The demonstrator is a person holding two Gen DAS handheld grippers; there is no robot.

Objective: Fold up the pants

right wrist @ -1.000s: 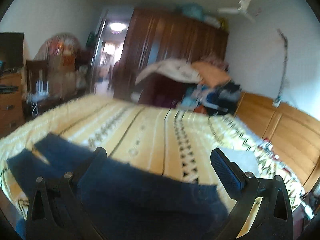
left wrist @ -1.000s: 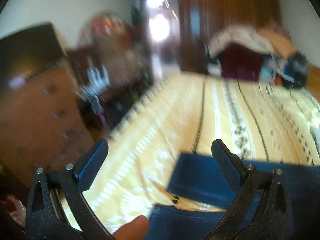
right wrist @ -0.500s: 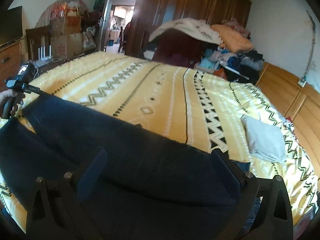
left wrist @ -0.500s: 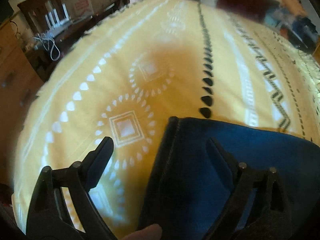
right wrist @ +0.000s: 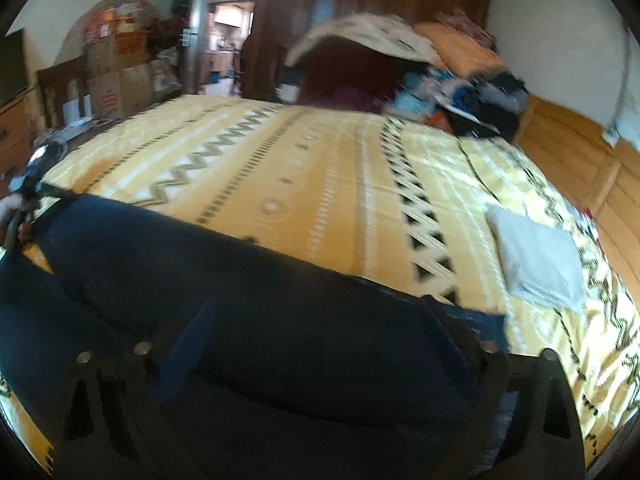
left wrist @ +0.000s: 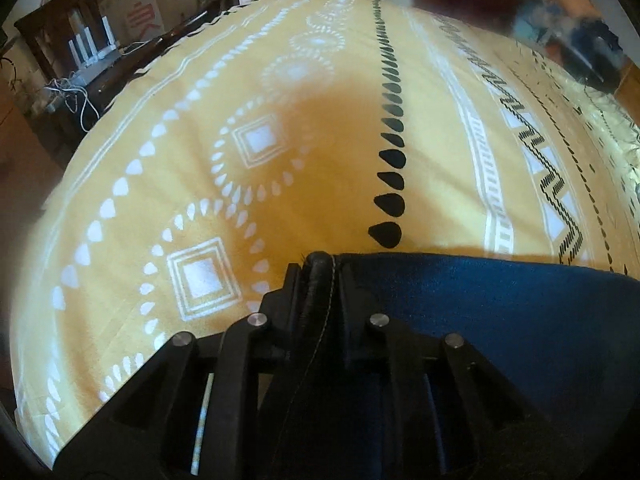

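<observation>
Dark blue pants [right wrist: 248, 300] lie spread across the near part of the yellow patterned bedspread [right wrist: 328, 184]. My left gripper [left wrist: 318, 270] is shut on the stitched hem end of a pant leg [left wrist: 500, 312], close above the bedspread [left wrist: 280, 152]. It also shows at the far left of the right wrist view [right wrist: 26, 200], at the leg's end. My right gripper [right wrist: 316, 320] is open, its fingers spread wide over the broad upper part of the pants.
A folded grey cloth [right wrist: 536, 256] lies on the bed at right. A heap of clothes and bedding [right wrist: 420, 64] sits at the far end before a dark wardrobe. Boxes [right wrist: 116, 76] and a wooden headboard [right wrist: 580, 160] flank the bed.
My left gripper has closed on the pant leg's hem; it was open half a second ago. The right gripper stays open and has dropped lower over the pants.
</observation>
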